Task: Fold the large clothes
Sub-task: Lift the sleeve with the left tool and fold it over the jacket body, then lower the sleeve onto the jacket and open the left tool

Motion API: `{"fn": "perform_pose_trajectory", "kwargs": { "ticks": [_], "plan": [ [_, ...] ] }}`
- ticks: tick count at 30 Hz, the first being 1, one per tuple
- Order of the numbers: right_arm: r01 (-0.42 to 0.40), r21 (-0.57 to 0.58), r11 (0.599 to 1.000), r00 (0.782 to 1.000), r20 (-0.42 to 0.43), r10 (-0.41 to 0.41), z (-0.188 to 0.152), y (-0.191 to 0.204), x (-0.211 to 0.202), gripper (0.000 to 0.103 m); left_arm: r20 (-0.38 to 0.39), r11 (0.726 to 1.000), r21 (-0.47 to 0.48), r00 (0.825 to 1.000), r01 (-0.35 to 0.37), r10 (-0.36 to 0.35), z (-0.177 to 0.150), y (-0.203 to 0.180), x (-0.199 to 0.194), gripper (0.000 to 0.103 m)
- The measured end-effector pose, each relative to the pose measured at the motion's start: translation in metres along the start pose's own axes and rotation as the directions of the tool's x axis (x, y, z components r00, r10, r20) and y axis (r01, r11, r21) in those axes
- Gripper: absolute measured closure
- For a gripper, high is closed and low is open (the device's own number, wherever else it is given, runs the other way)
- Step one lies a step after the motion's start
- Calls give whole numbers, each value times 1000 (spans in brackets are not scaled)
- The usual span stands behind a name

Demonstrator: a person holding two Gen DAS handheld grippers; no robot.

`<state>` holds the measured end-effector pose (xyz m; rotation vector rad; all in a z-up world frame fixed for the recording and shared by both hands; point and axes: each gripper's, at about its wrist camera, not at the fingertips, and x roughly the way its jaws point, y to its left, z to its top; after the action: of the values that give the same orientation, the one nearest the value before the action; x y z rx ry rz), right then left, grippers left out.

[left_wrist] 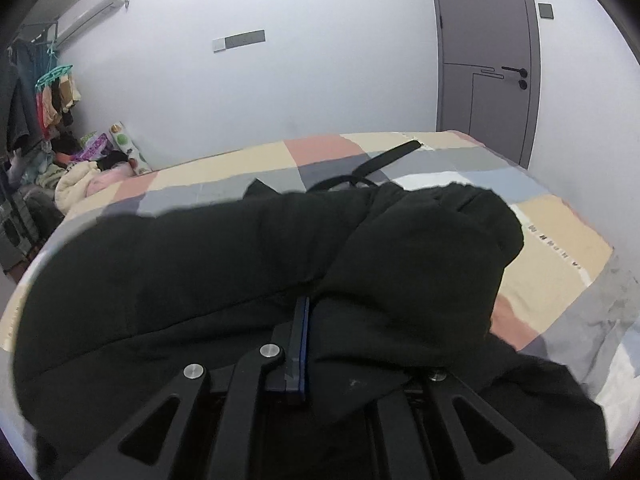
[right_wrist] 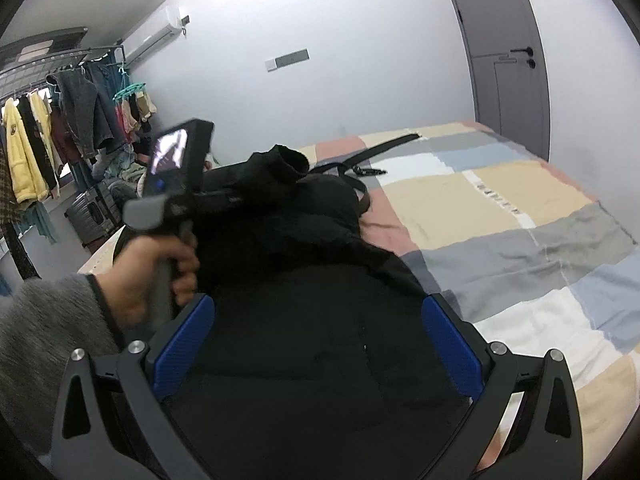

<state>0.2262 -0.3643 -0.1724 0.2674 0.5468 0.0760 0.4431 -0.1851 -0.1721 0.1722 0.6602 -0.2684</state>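
Note:
A large black garment (left_wrist: 240, 264) lies bunched on the patchwork bed (left_wrist: 560, 248). My left gripper (left_wrist: 308, 304) is shut on a fold of this garment, and cloth drapes over its right finger. In the right wrist view the garment (right_wrist: 312, 320) lies below my right gripper (right_wrist: 320, 312), which is open with its blue pads (right_wrist: 452, 344) wide apart above the cloth. The left gripper body (right_wrist: 180, 184), held in a hand, lifts part of the garment at the left.
A black belt (left_wrist: 376, 164) lies on the far part of the bed, also seen in the right wrist view (right_wrist: 372, 152). A clothes rack (right_wrist: 52, 140) and a suitcase (right_wrist: 92, 216) stand at the left. A grey door (left_wrist: 488, 48) is at the back right.

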Motion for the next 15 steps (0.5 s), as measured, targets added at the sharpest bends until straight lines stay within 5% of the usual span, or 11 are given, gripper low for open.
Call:
{"fn": "perform_pose_trajectory", "kwargs": {
  "ticks": [8, 15],
  "plan": [
    [-23, 0, 1000, 999, -43, 23, -5, 1, 24, 0, -46, 999, -39, 998, 30, -32, -24, 1, 44, 98],
    [-7, -5, 1000, 999, -52, 7, -7, -1, 30, 0, -12, 1000, -24, 1000, -8, 7, -17, -6, 35, 98]
  ]
}}
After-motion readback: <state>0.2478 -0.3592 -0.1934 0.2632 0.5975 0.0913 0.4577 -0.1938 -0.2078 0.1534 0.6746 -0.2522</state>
